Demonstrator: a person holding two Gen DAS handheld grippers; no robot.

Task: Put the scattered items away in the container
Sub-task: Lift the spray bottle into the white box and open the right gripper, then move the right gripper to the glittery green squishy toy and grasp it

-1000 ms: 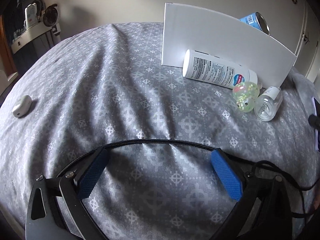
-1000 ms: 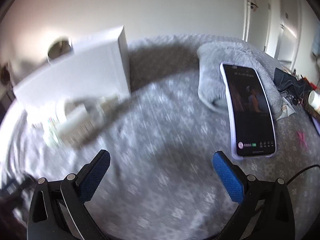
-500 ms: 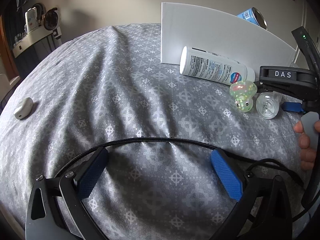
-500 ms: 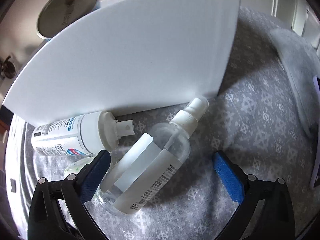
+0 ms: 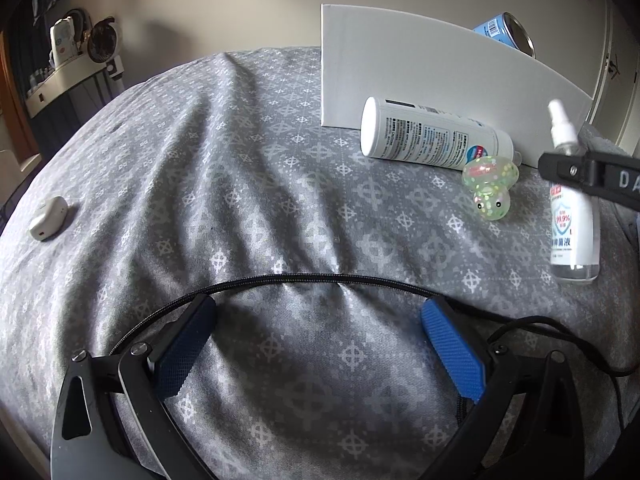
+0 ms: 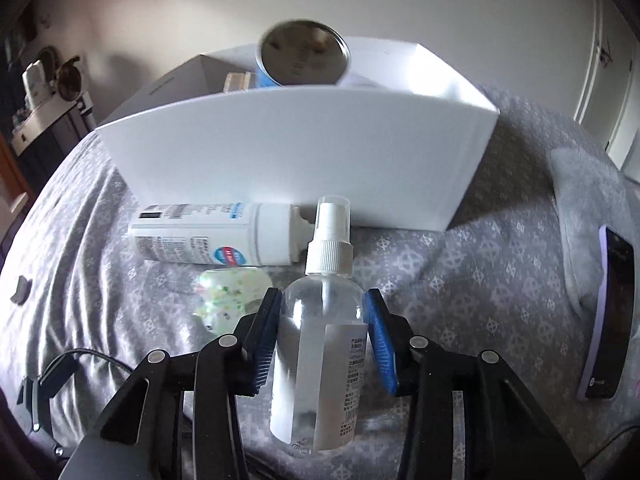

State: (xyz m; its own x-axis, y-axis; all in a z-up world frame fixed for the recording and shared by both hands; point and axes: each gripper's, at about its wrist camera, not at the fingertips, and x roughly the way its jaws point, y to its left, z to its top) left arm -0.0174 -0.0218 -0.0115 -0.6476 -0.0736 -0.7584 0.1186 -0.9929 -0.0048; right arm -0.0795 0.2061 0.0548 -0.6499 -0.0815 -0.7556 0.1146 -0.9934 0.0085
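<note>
White box [image 6: 304, 160], three loose items, one gripped.

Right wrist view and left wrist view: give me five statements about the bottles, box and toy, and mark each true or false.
1. The right gripper is shut on the clear spray bottle. True.
2. The white bottle stands upright. False: it lies on its side before the white box.
3. The blue can is in the box. True.
4. The left gripper holds the green toy. False: its fingers are open and empty.
5. The phone is inside the box. False: it lies outside.
</note>
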